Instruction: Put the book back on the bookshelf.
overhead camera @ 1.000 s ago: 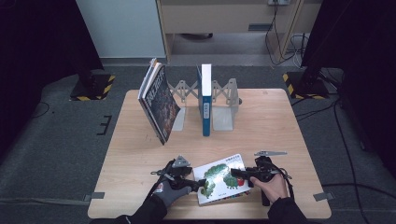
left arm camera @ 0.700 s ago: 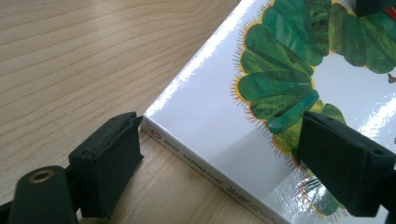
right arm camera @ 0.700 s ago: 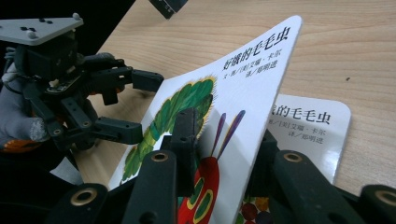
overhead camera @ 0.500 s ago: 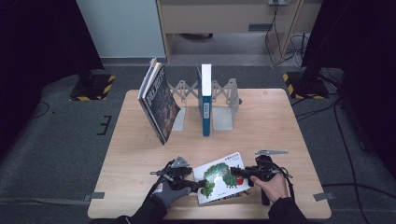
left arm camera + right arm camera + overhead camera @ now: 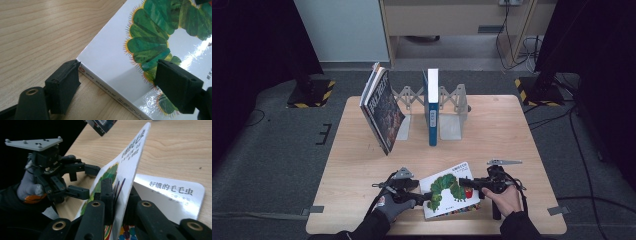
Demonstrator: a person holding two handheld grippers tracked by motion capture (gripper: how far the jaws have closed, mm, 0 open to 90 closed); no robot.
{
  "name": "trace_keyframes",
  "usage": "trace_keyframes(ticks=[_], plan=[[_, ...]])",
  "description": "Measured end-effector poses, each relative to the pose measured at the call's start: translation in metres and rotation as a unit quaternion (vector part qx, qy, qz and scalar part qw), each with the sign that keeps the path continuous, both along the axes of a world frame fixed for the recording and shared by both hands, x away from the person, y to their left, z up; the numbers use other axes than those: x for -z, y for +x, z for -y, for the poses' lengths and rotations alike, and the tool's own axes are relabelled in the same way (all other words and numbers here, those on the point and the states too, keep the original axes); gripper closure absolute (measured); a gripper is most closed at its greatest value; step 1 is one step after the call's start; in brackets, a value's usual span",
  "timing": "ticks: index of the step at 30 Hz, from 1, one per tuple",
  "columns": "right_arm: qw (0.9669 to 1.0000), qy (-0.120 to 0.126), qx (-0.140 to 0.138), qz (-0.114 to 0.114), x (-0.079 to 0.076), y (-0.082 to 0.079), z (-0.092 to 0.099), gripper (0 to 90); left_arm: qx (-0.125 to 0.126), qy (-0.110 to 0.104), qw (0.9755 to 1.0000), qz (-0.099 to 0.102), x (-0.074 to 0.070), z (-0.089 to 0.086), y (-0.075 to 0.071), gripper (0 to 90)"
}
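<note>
Two hands low at the bench's near edge, facing each other. Right tongs: clamped on the lifted front cover of the caterpillar picture book. Left tongs: apart, astride the book's spine corner, having just narrowed slightly. Book: white, glossy, green caterpillar, lying flat between both hands.

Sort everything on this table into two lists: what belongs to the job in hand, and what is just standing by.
In the job:
- caterpillar picture book, its front cover lifted
- right gripper, shut on that cover
- left gripper, jaws open astride the book's spine corner

Standing by:
- dark-covered book, leaning
- blue book, upright
- grey bookend rack
</note>
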State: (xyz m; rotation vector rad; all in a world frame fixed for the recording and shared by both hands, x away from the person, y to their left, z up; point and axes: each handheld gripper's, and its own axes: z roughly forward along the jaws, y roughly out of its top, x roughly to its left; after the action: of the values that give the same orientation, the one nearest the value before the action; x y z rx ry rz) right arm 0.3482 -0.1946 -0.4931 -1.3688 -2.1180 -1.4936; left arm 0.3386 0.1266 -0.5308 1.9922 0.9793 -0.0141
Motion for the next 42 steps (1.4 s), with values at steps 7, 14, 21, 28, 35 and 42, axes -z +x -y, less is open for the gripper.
trace_keyframes(ticks=[7, 14, 21, 28, 35, 42], plan=[[0.9998, 0.016, -0.005, 0.007, -0.008, -0.001, 0.001, 84.4, 0.004, -0.020, 0.9998, 0.002, -0.004, -0.001, 0.000, 18.2], [0.9976, 0.055, -0.004, 0.041, -0.018, -0.002, 0.008, 89.2, 0.000, -0.043, 0.9991, -0.002, -0.007, -0.003, 0.002, 17.2], [0.9958, 0.067, -0.016, 0.060, -0.020, -0.002, 0.009, 89.3, 0.020, -0.049, 0.9986, -0.003, -0.003, 0.006, 0.002, 16.1], [0.9960, 0.062, -0.013, 0.063, -0.018, -0.001, 0.010, 88.6, 0.033, -0.076, 0.9964, -0.017, 0.003, 0.010, 0.010, 13.1], [0.9972, 0.015, 0.007, 0.073, -0.012, -0.001, 0.012, 82.7, 0.027, -0.083, 0.9951, -0.045, 0.007, 0.011, 0.014, 18.5], [0.9948, -0.056, 0.028, 0.080, -0.005, -0.001, 0.011, 70.5, 0.029, -0.089, 0.9939, -0.058, 0.009, 0.009, 0.013, 30.1]])
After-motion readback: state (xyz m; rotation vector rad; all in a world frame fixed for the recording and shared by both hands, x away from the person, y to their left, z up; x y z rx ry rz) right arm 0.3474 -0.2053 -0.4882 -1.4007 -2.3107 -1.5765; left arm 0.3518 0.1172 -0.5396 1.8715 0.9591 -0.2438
